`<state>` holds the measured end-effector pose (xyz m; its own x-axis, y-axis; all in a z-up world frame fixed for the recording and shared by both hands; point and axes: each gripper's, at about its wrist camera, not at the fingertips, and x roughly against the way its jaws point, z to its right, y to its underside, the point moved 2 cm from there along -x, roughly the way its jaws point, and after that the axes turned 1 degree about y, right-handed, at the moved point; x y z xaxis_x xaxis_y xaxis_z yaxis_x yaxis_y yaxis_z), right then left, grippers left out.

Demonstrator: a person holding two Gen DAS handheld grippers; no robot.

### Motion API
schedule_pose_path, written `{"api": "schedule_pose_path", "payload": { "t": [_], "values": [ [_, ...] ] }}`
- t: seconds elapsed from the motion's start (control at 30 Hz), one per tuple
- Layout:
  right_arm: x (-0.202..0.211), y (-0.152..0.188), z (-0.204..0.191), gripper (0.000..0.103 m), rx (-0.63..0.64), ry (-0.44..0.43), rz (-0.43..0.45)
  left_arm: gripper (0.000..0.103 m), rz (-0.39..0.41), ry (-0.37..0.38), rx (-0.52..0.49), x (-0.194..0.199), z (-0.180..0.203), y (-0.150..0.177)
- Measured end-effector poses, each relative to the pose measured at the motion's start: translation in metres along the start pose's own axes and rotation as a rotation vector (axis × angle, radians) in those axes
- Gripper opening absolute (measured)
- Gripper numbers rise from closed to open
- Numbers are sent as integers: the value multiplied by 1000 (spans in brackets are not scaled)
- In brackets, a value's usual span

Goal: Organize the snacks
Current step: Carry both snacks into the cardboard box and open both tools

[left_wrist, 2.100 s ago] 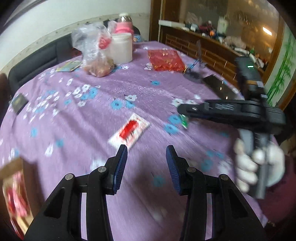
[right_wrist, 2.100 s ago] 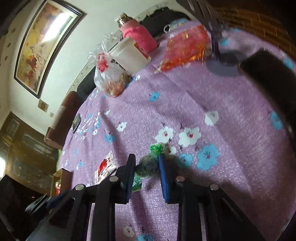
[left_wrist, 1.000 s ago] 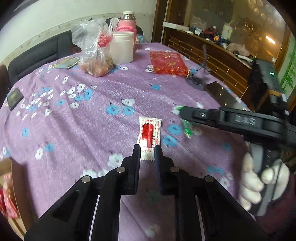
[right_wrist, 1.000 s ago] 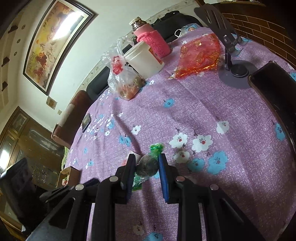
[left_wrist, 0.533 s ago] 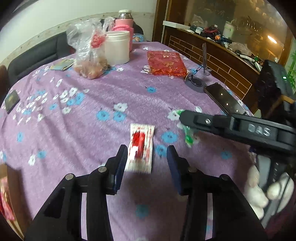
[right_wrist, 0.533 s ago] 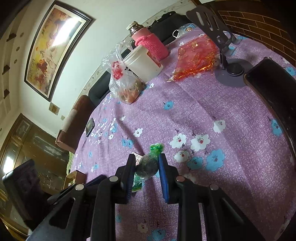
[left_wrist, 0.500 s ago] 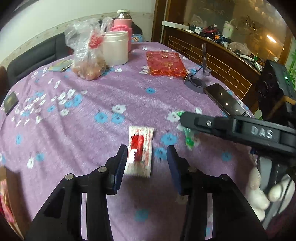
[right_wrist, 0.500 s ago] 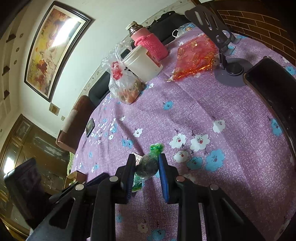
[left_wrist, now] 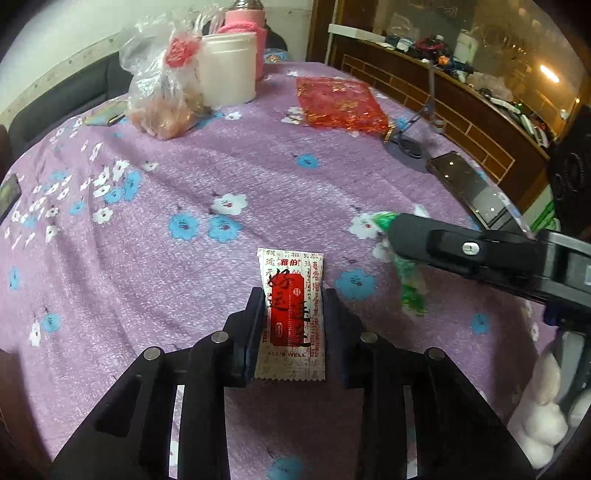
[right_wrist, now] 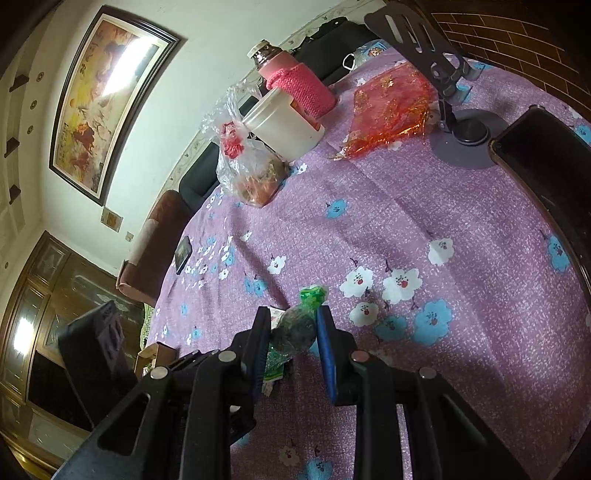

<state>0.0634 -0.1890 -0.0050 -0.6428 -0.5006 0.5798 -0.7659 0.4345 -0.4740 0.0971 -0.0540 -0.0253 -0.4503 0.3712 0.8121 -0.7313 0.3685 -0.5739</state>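
Note:
A red and white snack packet (left_wrist: 291, 317) lies flat on the purple flowered tablecloth (left_wrist: 184, 280). My left gripper (left_wrist: 293, 295) straddles it, and its jaws are closing with a pad against each long edge. My right gripper (right_wrist: 293, 314) is shut on a dark round candy in a green wrapper (right_wrist: 295, 328), held just above the cloth. In the left wrist view the right gripper (left_wrist: 399, 236) reaches in from the right with the green wrapper (left_wrist: 410, 284) hanging below it. A hand in a white glove (left_wrist: 543, 424) holds its handle.
At the far side stand a clear plastic bag of snacks (left_wrist: 162, 99), a white jar (left_wrist: 229, 70) and a pink bottle (left_wrist: 243, 18). A red mesh bag (left_wrist: 340, 99), a phone stand (left_wrist: 406, 147) and a dark phone (left_wrist: 465, 181) sit to the right.
My left gripper opened from shut, moved forward and down over the packet, then narrowed onto its edges. The right gripper kept still with the candy.

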Motion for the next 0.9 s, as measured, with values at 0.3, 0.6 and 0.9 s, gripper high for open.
{"api": "schedule_pose_path", "payload": {
  "t": [0.3,0.6,0.9],
  "values": [
    [-2,2,-4,28,25,-14,-8,30,91,55,84,54,1,18],
    [-10,13,-8,28,40,-21,-38,30,218,-28,219,169,-43,91],
    [-20,32,-29,28,144,10,-46,31,270,-304,485,259,-149,207]
  ]
}}
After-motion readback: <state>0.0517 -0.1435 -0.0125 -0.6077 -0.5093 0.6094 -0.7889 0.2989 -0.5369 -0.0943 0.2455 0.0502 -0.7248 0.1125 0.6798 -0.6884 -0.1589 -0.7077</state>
